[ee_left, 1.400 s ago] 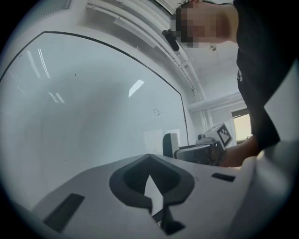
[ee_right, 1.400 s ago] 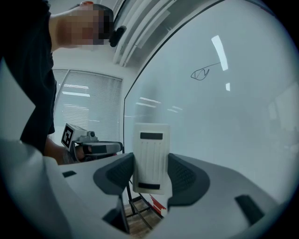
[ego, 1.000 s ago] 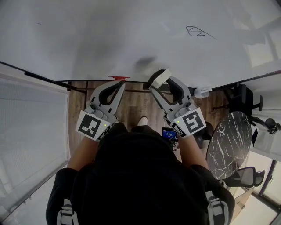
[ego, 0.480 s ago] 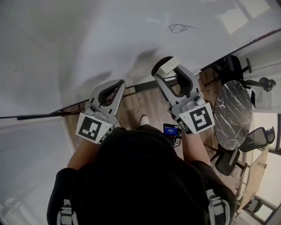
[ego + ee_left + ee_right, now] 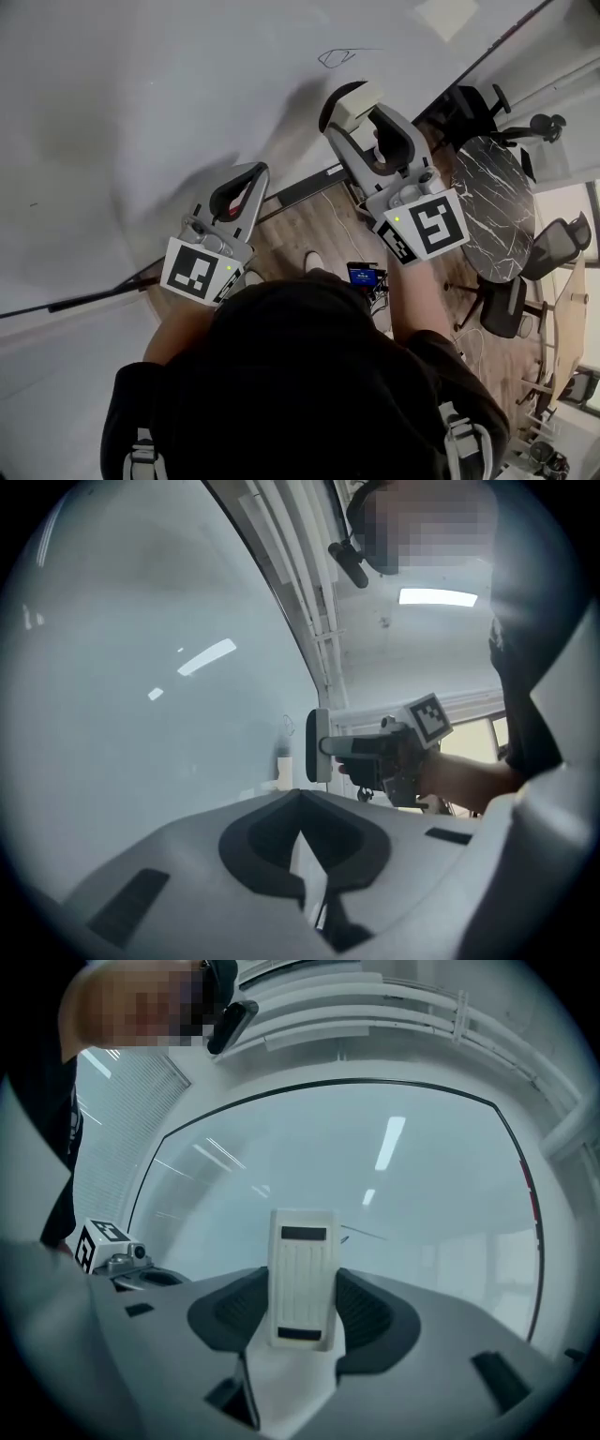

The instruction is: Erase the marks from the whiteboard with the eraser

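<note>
The scribble (image 5: 336, 57) on the whiteboard (image 5: 141, 112) is small and its shape is unclear. The right claw (image 5: 354, 112) grips the eraser (image 5: 360, 101), now closer to the scribble than before. The left claw (image 5: 247, 176) is closed and empty.

Marble-top round table (image 5: 497, 202) at right, office chair (image 5: 553, 246) beside it; wood floor (image 5: 300, 232) below.

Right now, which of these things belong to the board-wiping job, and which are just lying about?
In the job:
whiteboard
scribbled mark on it
eraser, gripped by the right gripper

Just about:
marble-topped table
office chairs
left gripper, its fingers shut with nothing in them
</note>
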`<state>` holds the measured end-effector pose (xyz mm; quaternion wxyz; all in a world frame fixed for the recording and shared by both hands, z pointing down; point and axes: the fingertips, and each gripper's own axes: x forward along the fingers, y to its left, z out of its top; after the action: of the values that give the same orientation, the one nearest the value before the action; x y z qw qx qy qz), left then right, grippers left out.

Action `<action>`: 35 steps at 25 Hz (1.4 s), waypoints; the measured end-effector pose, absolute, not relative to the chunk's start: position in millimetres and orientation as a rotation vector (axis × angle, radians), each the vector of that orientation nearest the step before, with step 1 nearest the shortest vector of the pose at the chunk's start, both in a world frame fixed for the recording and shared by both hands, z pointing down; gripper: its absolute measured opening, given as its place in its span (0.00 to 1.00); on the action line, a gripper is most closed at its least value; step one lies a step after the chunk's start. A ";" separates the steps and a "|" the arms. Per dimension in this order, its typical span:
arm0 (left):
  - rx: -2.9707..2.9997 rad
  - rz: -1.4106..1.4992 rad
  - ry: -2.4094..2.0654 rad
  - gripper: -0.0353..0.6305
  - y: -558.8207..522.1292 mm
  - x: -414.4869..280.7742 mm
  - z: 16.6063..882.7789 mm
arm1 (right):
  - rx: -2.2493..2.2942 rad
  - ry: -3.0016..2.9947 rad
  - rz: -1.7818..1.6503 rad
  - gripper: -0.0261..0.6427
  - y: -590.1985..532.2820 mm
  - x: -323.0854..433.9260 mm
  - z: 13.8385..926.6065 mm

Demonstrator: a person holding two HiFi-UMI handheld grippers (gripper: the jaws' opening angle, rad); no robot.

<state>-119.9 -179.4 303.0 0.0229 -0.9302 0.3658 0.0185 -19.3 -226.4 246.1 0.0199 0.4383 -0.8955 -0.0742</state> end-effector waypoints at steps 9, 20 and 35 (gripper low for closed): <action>-2.883 0.093 1.065 0.06 -179.4 -125.8 284.5 | 1.398 -2.755 -0.287 0.37 -240.2 -47.1 216.6; -2.881 0.106 1.092 0.06 -175.0 -133.5 290.5 | 1.424 -2.680 -0.351 0.38 -251.7 -54.3 213.3; -2.850 0.081 1.186 0.06 -187.1 -118.5 296.5 | 1.649 -2.627 -0.202 0.37 -301.6 53.7 227.5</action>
<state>-118.5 -187.1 296.5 0.0269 -0.9226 0.3838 0.0262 53.7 -301.6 227.5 0.0169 0.5305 -0.8450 -0.0650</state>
